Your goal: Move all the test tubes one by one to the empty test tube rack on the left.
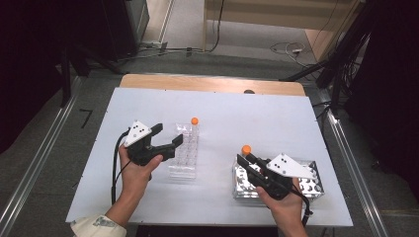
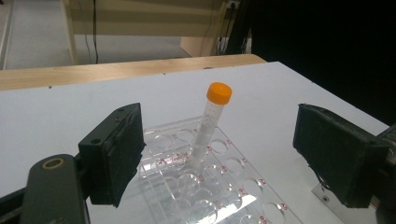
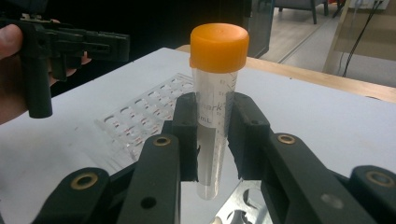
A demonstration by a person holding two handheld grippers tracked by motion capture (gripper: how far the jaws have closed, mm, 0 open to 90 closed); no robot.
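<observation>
The white table (image 1: 222, 113) carries two racks. A clear plastic tube rack (image 1: 185, 153) lies left of the middle, and one orange-capped tube (image 1: 194, 121) stands already in a hole at its far end, leaning a little. A second rack (image 1: 311, 190), metal-looking, sits near the right front edge, under the right hand.

The left gripper (image 1: 168, 140) hovers just beside the clear rack, on its left, with its jaws spread wide and nothing between them; in the left gripper view the standing tube (image 2: 209, 122) is seen between the two pads but well apart from both. The right gripper (image 1: 245, 160) is clenched on a second centrifuge tube (image 3: 215, 105), holding it by the clear body below the orange cap (image 3: 219, 46). The long axis of this tube is upright, with its pointed bottom free in the air below the pads.

The clear rack lies to the left of the held tube, with bare table between. I judge that the tube is being carried over to the clear rack. The right hand has the thing, and the free holes are on the near side of the standing tube.
</observation>
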